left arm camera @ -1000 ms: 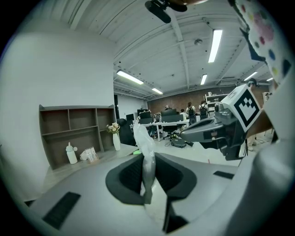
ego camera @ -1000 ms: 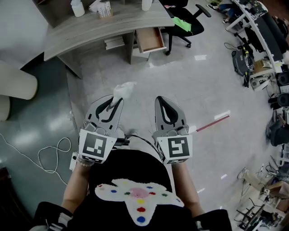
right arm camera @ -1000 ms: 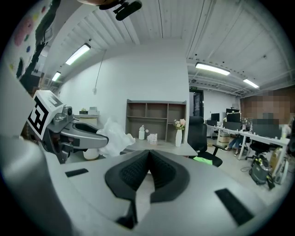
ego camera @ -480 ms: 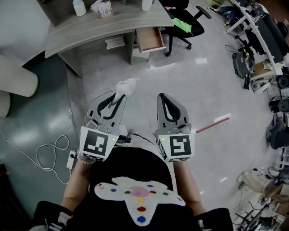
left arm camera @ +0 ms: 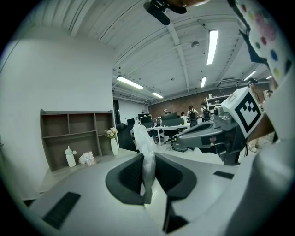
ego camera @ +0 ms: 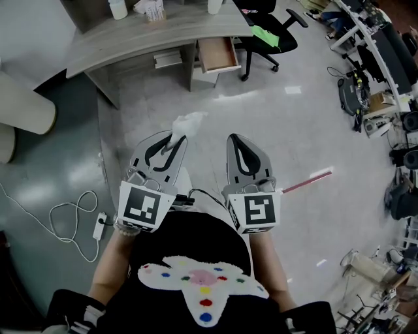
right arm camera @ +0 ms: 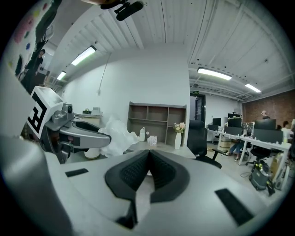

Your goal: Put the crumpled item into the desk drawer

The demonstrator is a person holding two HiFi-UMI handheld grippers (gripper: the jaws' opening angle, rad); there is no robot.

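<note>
Nothing readable tbh. Left marker cube [ego camera: 139, 207] and right marker cube [ego camera: 253, 211] just show black-and-white squares; print on the small box [ego camera: 152, 10] on the desk [ego camera: 163, 36] is too tiny.

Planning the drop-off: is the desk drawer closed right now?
No, the desk drawer stands pulled out from under the desk, its open wooden inside showing in the head view.

A black office chair [ego camera: 282, 29] stands on the glossy grey floor [ego camera: 274, 124], and strip lights [left arm camera: 213, 46] run along the white ceiling [left arm camera: 152, 41].
</note>
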